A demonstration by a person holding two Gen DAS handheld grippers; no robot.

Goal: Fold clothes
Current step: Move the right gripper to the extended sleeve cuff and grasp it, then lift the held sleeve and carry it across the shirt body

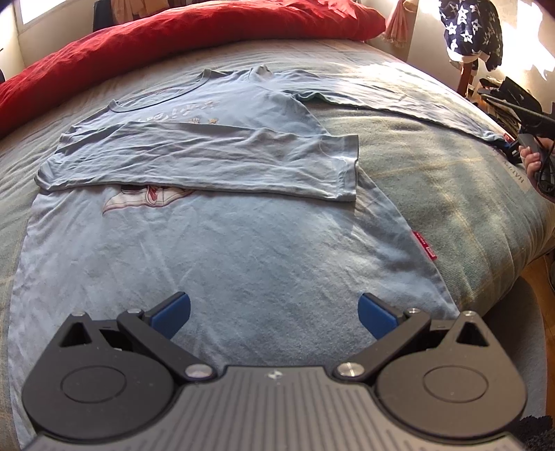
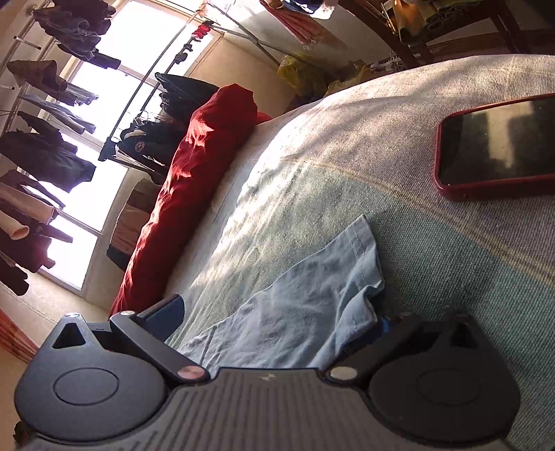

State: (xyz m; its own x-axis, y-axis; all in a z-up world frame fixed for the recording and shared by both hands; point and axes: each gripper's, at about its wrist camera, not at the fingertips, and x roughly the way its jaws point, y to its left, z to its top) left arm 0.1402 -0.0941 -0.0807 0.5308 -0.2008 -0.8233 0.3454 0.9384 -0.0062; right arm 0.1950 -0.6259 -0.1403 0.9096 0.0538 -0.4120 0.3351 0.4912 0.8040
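Left wrist view: left gripper gapes above the blue T-shirt; right gripper straddles its sleeve, spread

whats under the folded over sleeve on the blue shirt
The folded sleeve lies across the light blue t-shirt, covering most of its chest print; only a pink-and-white part shows below. The rest is hidden.

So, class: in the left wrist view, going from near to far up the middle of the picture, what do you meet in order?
Left gripper → flat lower part of the blue T-shirt → folded-over sleeve → neckline → bedcover → red duvet.
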